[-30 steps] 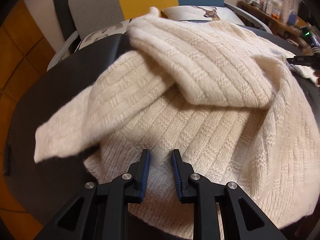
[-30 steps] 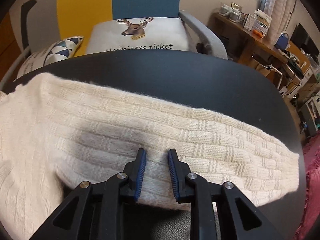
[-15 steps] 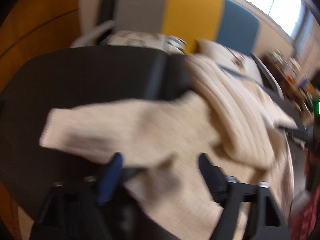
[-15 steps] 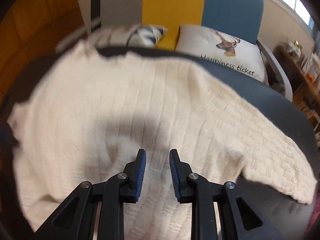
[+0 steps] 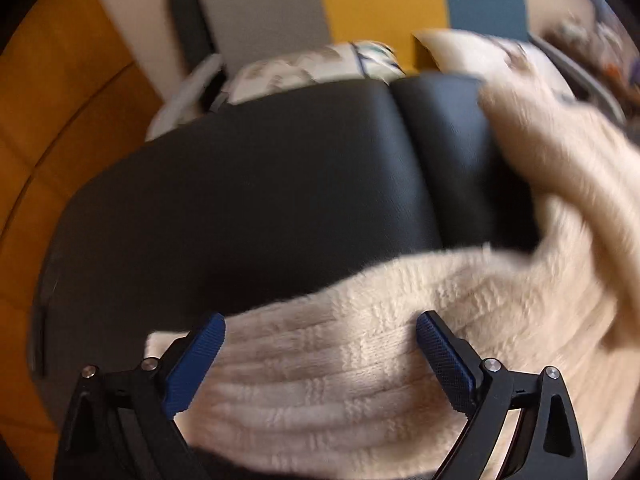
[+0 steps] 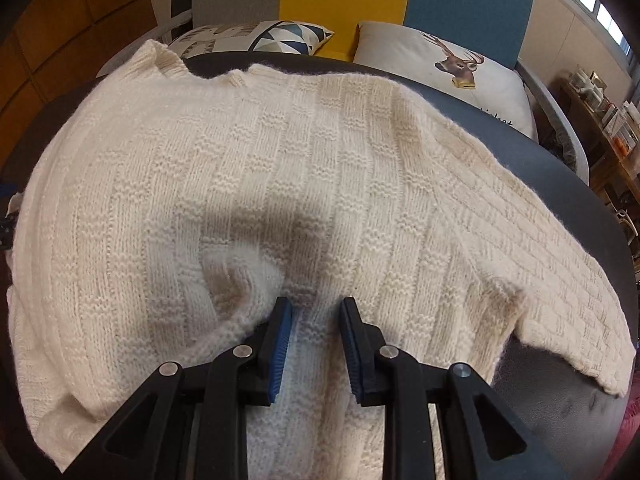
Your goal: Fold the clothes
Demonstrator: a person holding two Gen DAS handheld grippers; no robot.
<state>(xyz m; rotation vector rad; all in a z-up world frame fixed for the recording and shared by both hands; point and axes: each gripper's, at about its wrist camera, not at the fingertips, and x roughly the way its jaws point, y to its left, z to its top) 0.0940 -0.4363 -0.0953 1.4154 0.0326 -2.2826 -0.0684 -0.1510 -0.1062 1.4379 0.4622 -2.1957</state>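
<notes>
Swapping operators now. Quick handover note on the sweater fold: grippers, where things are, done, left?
Left gripper: open wide, jaws just opened, over a sleeve end of the cream knitted sweater; pads not pressing it.
Right gripper: narrow gap, cream knit between the pads at the near hem; looks pinched.
Sweater lies spread on the black padded table, right sleeve stretched out flat.
Done: laid out.
Left: fold sleeves in, then fold the body.

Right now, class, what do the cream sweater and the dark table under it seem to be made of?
The sweater: thick knitted yarn, probably wool or acrylic, with raised basket-weave blocks and a fuzzy edge. The table: a smooth, faintly grained black covering with a seam, perhaps faux leather; matte with a soft sheen.
</notes>
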